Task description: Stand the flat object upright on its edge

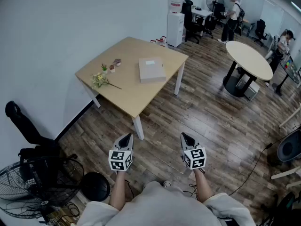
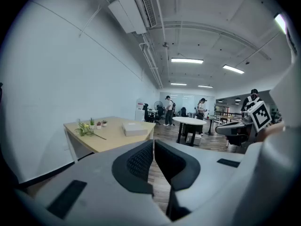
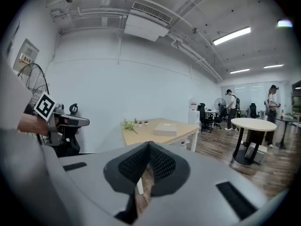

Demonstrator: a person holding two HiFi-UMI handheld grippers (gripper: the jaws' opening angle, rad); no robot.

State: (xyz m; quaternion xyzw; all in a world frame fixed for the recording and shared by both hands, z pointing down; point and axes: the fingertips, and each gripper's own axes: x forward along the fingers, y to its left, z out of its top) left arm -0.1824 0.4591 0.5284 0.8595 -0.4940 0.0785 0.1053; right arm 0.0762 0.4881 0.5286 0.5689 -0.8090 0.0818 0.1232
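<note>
A flat pale grey box [image 1: 151, 70] lies on its broad face near the right end of a light wooden table [image 1: 127, 95]; it also shows as the box [image 2: 135, 128] and the box [image 3: 165, 129] in the two gripper views. My left gripper [image 1: 126, 139] and right gripper [image 1: 187, 137] are held side by side over the floor, well short of the table, pointing toward it. Both are shut with nothing between the jaws. The left gripper [image 2: 153, 145] and right gripper [image 3: 148, 146] show their pads meeting at the tips.
Small potted plants [image 1: 111, 66] and a flower sprig [image 1: 100, 81] lie at the table's left end. A round white table [image 1: 249, 60] stands to the right, a water dispenser [image 1: 175, 21] behind. A fan [image 1: 28, 187] and a black chair [image 1: 26, 131] sit at the left. People stand far off.
</note>
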